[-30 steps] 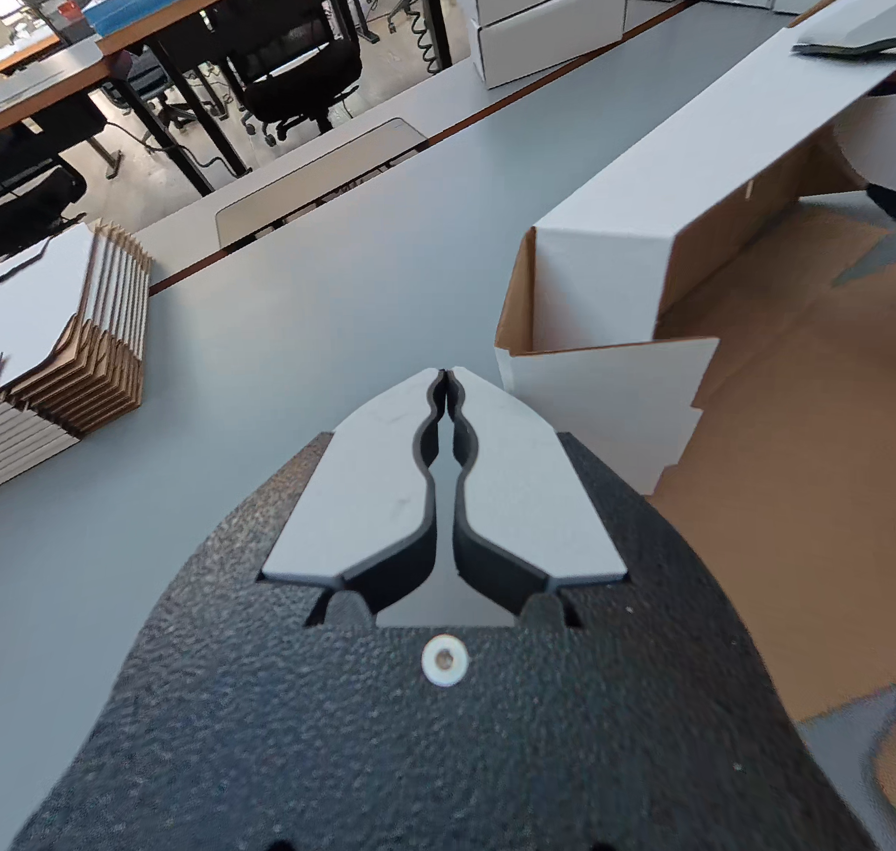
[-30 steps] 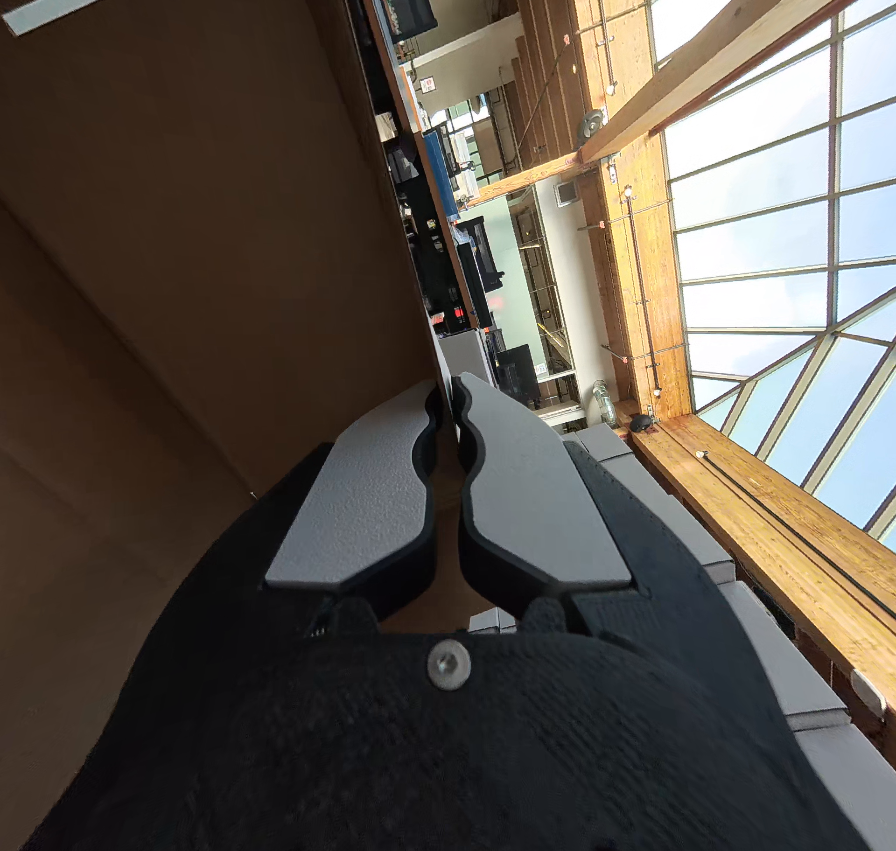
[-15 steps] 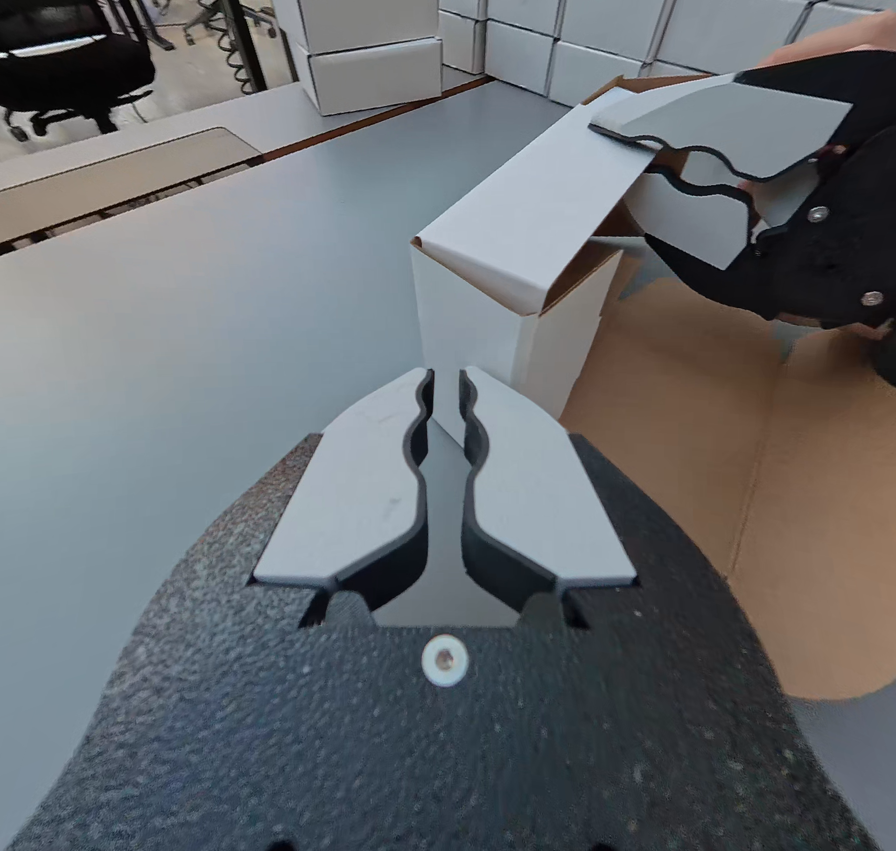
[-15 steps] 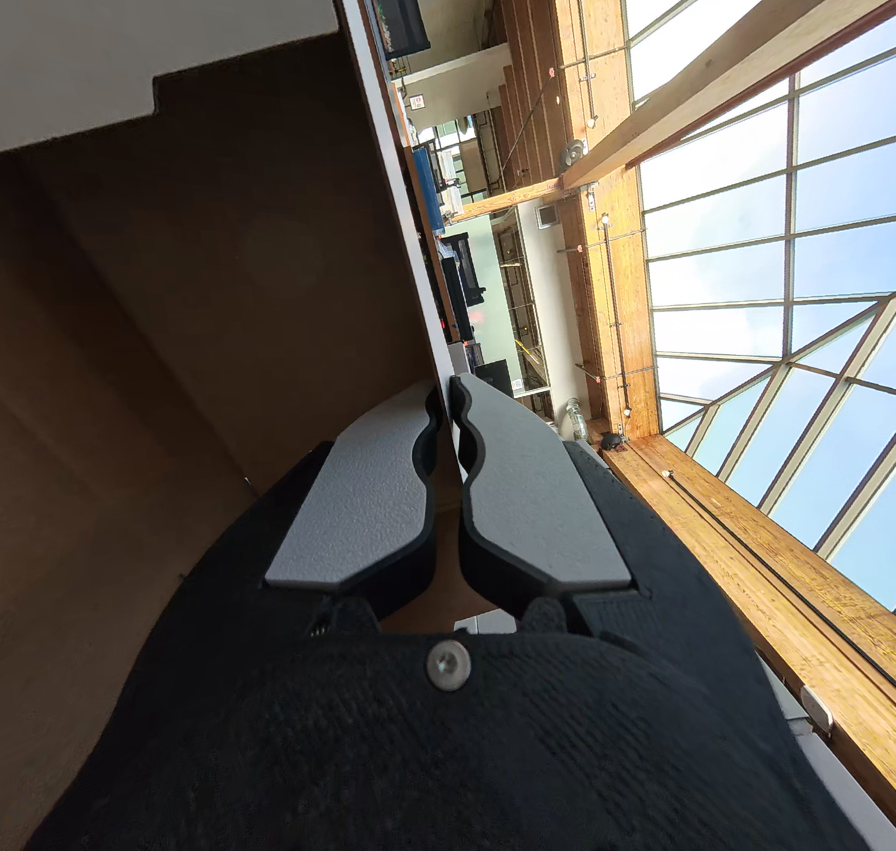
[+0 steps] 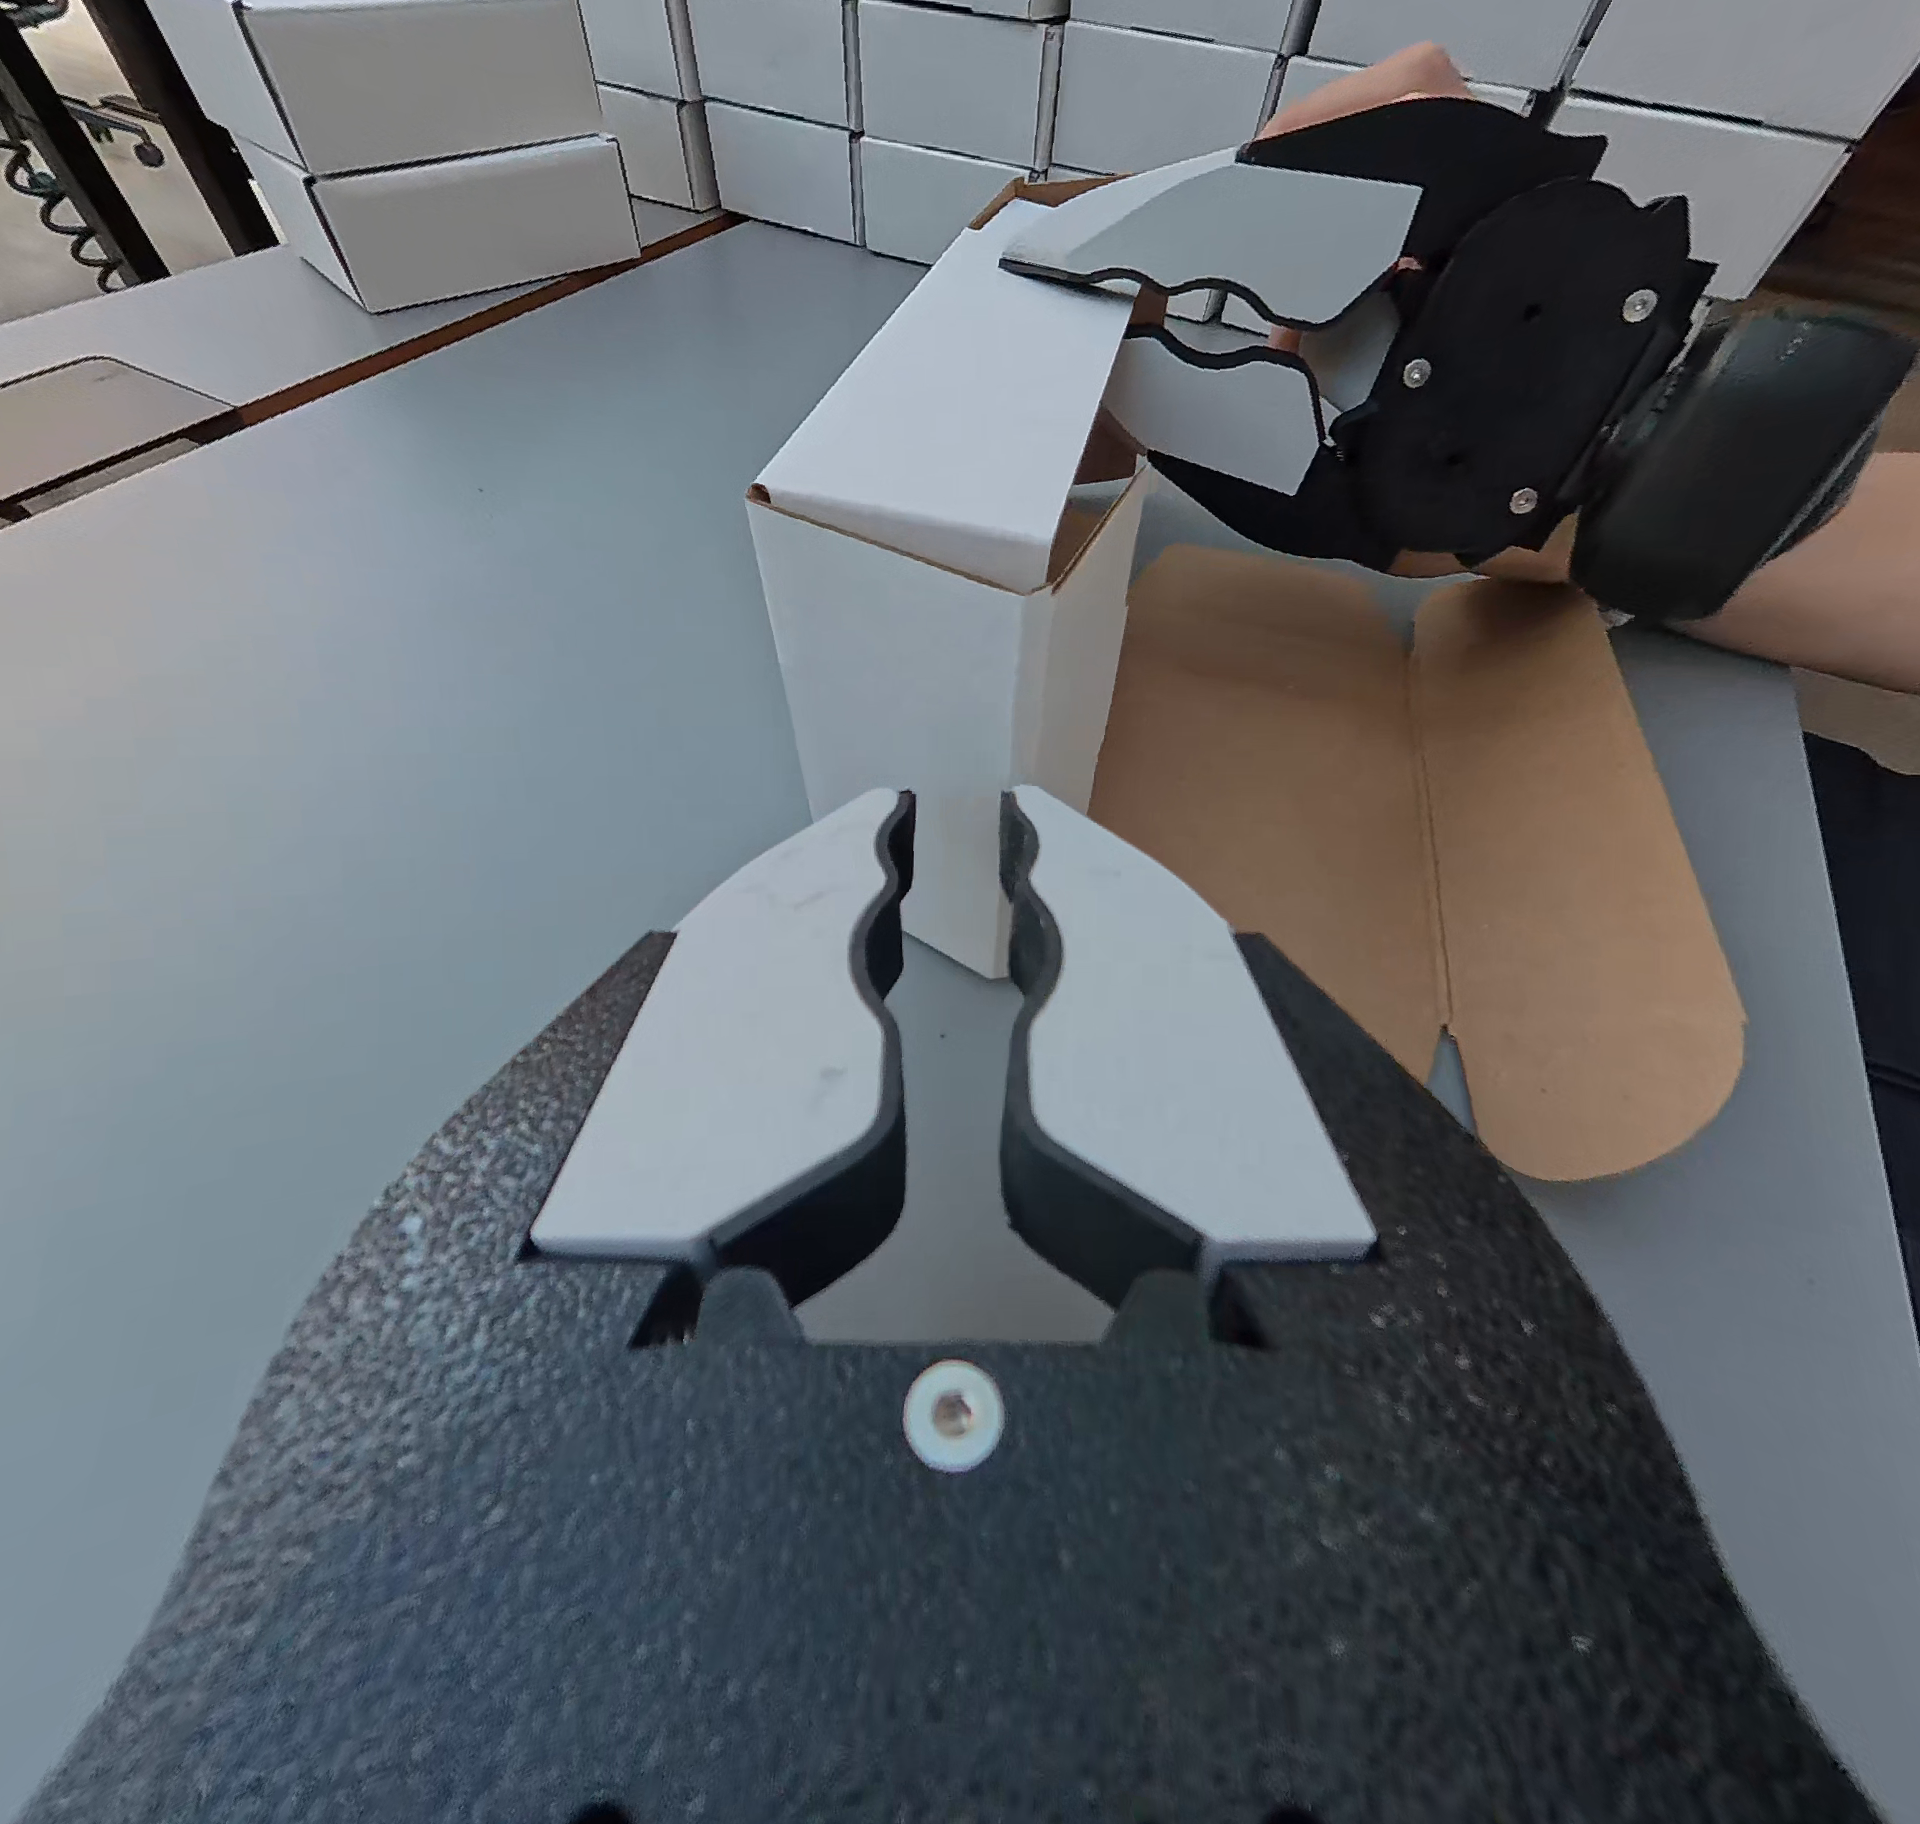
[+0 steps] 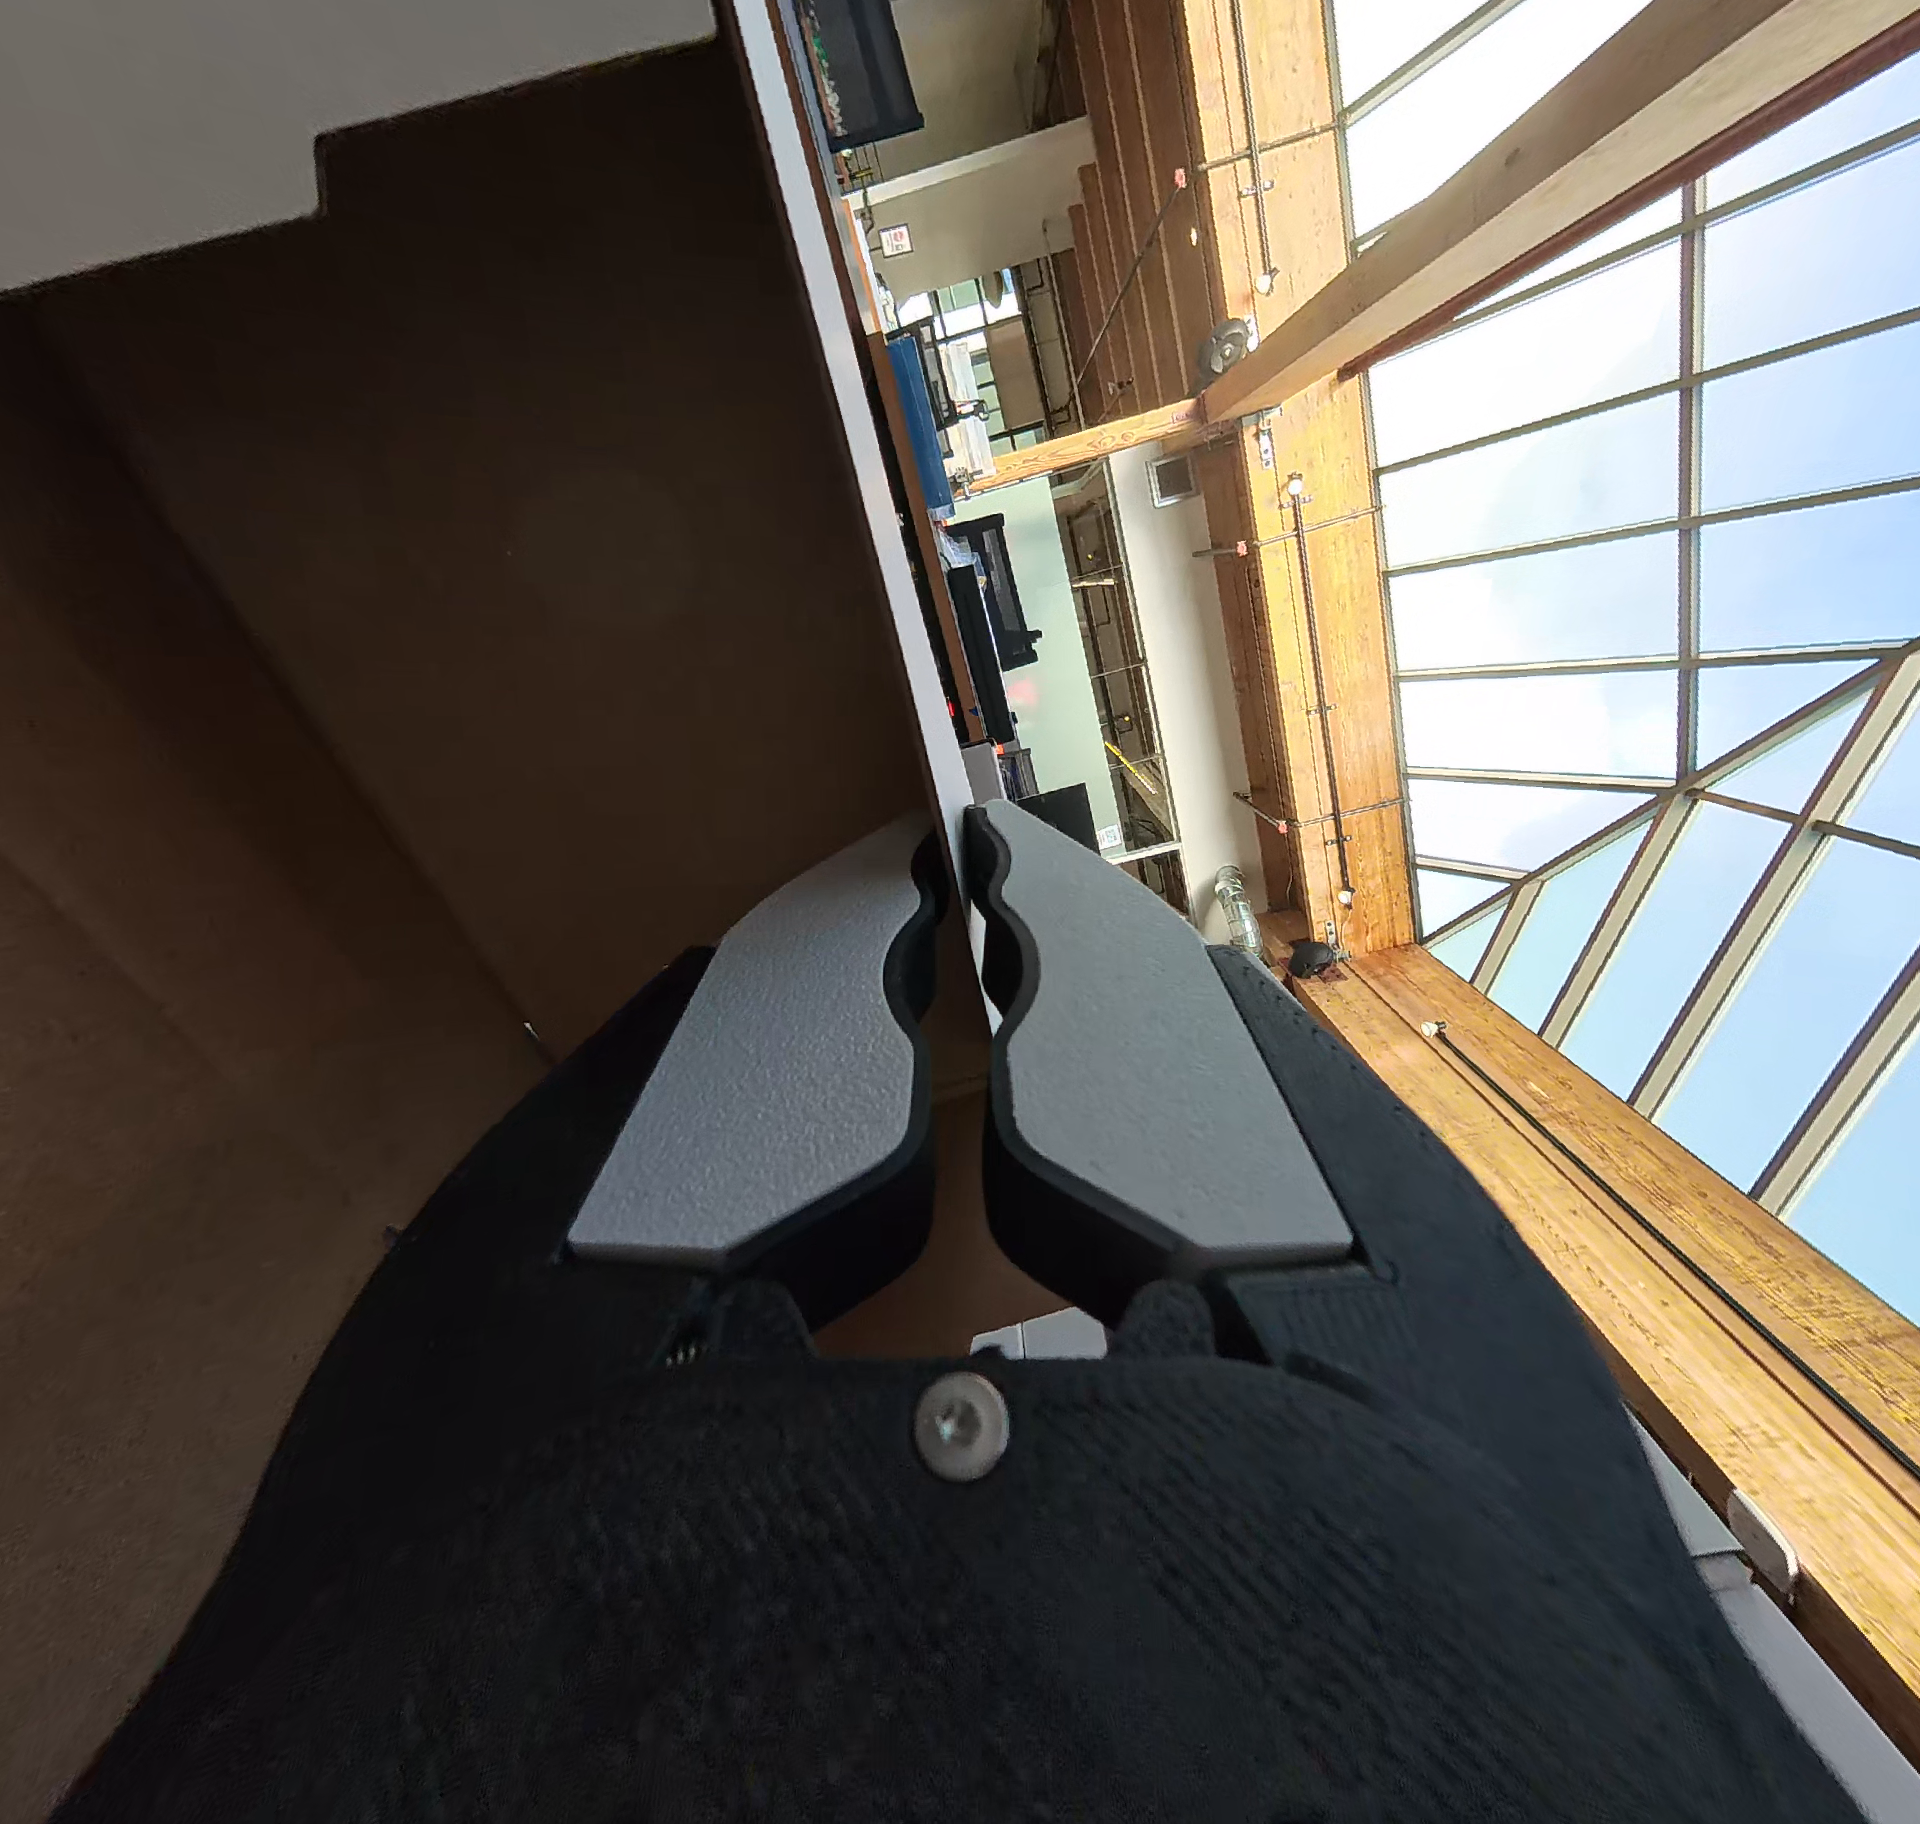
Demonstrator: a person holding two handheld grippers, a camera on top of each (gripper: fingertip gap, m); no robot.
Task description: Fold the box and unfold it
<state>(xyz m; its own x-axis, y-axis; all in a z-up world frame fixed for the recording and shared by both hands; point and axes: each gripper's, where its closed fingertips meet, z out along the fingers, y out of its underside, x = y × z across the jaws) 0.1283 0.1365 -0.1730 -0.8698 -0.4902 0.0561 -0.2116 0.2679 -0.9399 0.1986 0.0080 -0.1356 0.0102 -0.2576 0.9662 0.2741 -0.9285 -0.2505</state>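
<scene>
While the right gripper (image 5: 1132,320) pinches the box (image 5: 914,652) flap, the left gripper (image 5: 956,839), slightly parted and empty, should brace the near wall, I'd say.

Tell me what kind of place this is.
Probably a workshop or lab doubling as a packing area: stacked white boxes behind a grey table, timber beams under a large skylight.

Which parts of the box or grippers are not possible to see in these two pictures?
- Left wrist view: the box interior is hidden by its white wall and flap.
- Left wrist view: the bottom corner is covered by the left gripper.
- Right wrist view: the right gripper clamps a panel edge; cardboard fills the left half, hiding the table.
</scene>
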